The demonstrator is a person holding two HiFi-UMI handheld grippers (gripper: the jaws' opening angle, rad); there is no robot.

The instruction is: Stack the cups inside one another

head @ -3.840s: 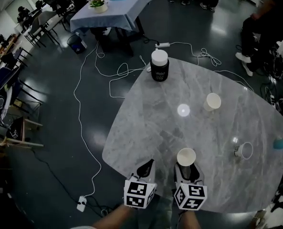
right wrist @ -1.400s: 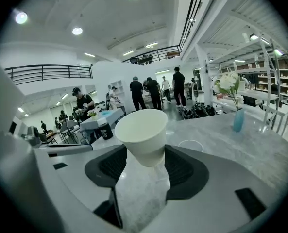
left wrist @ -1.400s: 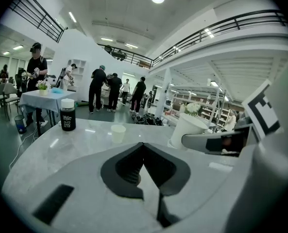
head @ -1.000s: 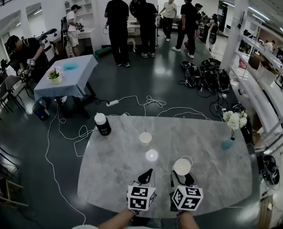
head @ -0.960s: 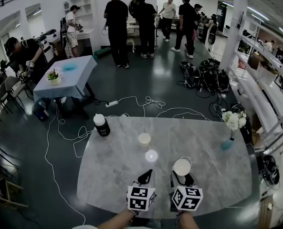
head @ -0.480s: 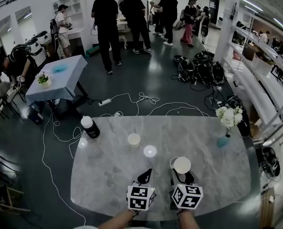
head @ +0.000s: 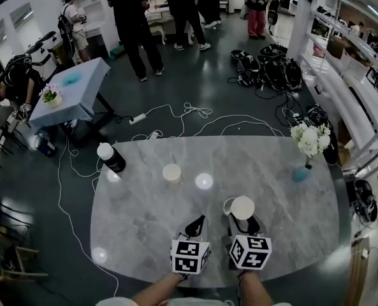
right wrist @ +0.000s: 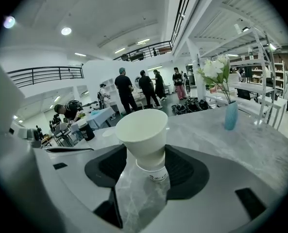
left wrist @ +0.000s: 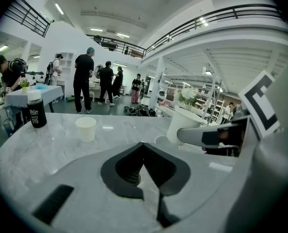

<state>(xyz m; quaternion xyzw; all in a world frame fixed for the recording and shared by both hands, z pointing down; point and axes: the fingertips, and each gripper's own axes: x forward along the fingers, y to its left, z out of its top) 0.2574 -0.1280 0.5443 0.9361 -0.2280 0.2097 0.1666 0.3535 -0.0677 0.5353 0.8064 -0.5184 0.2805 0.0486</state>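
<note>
A white paper cup (head: 242,207) stands upright between the jaws of my right gripper (head: 243,221), which is shut on its lower part; the right gripper view shows that cup (right wrist: 143,131) close up, mouth up. Just behind it to the left, a second cup (head: 227,203) lies on its side, and only its rim shows. A third cup (head: 171,173) stands upright farther back on the marble table (head: 284,196); it appears again in the left gripper view (left wrist: 86,128). My left gripper (head: 197,222) is shut and empty, beside the right one.
A black bottle with a white lid (head: 111,158) stands at the table's far left. A blue vase of white flowers (head: 302,171) sits at the far right edge. Cables (head: 176,116) trail over the floor beyond the table, and people stand farther off.
The head view has tilted down and the table looks closer. Both grippers hold their places, and the cup stays in the right one. Since 3.8 s ago, the held cup has come beside the lying cup.
</note>
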